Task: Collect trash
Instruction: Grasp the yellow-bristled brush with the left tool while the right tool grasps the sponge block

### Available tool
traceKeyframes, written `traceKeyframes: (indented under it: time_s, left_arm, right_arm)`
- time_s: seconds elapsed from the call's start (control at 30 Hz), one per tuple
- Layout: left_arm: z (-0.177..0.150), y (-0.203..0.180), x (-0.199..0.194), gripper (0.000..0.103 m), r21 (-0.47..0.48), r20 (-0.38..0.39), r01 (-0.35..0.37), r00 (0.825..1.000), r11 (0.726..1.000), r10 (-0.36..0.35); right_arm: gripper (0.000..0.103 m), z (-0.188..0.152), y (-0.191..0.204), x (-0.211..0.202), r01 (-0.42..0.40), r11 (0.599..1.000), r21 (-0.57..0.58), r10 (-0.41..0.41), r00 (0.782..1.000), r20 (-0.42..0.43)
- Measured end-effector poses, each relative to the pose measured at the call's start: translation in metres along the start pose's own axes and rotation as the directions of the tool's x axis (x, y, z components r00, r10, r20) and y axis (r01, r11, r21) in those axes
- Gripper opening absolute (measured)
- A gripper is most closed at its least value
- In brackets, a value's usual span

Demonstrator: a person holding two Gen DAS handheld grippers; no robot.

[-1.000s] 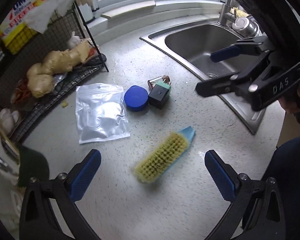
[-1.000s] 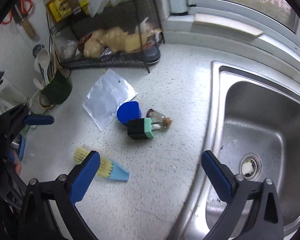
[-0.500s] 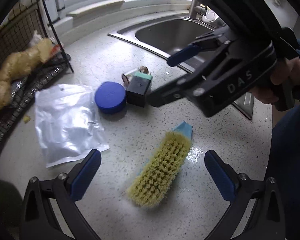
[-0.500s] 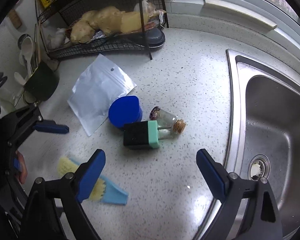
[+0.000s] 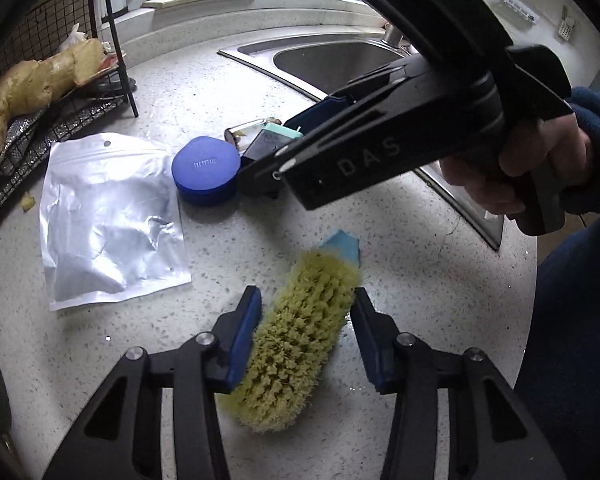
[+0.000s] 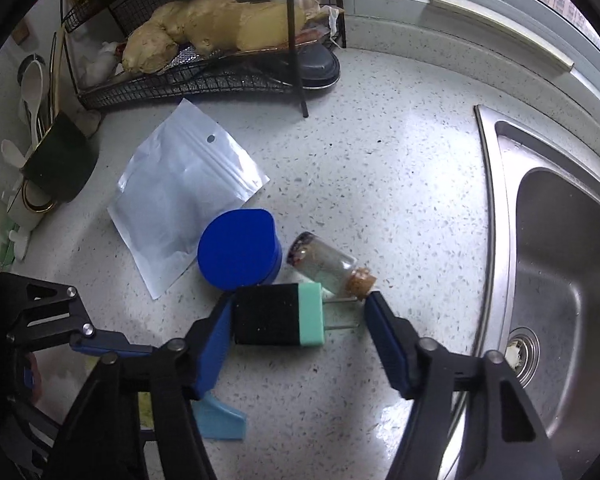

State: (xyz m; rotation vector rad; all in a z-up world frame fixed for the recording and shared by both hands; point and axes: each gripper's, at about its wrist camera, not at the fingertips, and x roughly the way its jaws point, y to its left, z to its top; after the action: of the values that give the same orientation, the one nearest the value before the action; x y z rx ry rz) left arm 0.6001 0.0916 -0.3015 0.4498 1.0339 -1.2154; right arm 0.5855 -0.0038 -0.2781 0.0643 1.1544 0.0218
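Both jaws stood apart: my left gripper (image 5: 304, 336) straddled the yellow-bristled scrub brush (image 5: 300, 344) near the speckled counter's (image 6: 400, 184) front edge, my right gripper (image 6: 296, 344) bracketed the black-and-mint plug adapter (image 6: 278, 314) nearer the sink (image 6: 556, 264). Grasping was under way; next, I judged, both needed closing squarely before lifting.

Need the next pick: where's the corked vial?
Right wrist view: the vial lies on the counter, right of the blue case, behind the charger.
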Motion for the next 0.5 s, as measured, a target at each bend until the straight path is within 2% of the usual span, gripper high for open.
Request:
traceKeyframes:
  time_s: [0.03, 0.23, 0.3, 0.5]
  left_arm:
    - [0.001, -0.001, 0.000, 0.042, -0.009, -0.001, -0.006, 1.000, 1.000, 0.006]
    - [-0.001, 0.000, -0.001, 0.040, -0.064, -0.010, -0.025, 1.000, 0.998, 0.025]
    - [0.000, -0.001, -0.001, 0.039, -0.106, -0.015, -0.040, 0.999, 0.994, 0.039]
    - [-0.003, -0.008, -0.002, 0.038, -0.150, -0.008, -0.074, 0.997, 0.986, 0.073]
  right_arm:
    - [0.052, 0.000, 0.001, 0.000, 0.002, 1.000, -0.007, -0.002, 1.000, 0.000]
    - [0.052, -0.005, 0.007, 0.002, -0.004, 1.000, -0.025, 0.003, 1.000, -0.008]
    - [0.052, -0.011, 0.007, -0.002, 0.002, 1.000, -0.022, -0.002, 1.000, -0.001]
    - [0.052, -0.019, 0.000, -0.019, -0.002, 1.000, 0.003, 0.001, 1.000, 0.016]
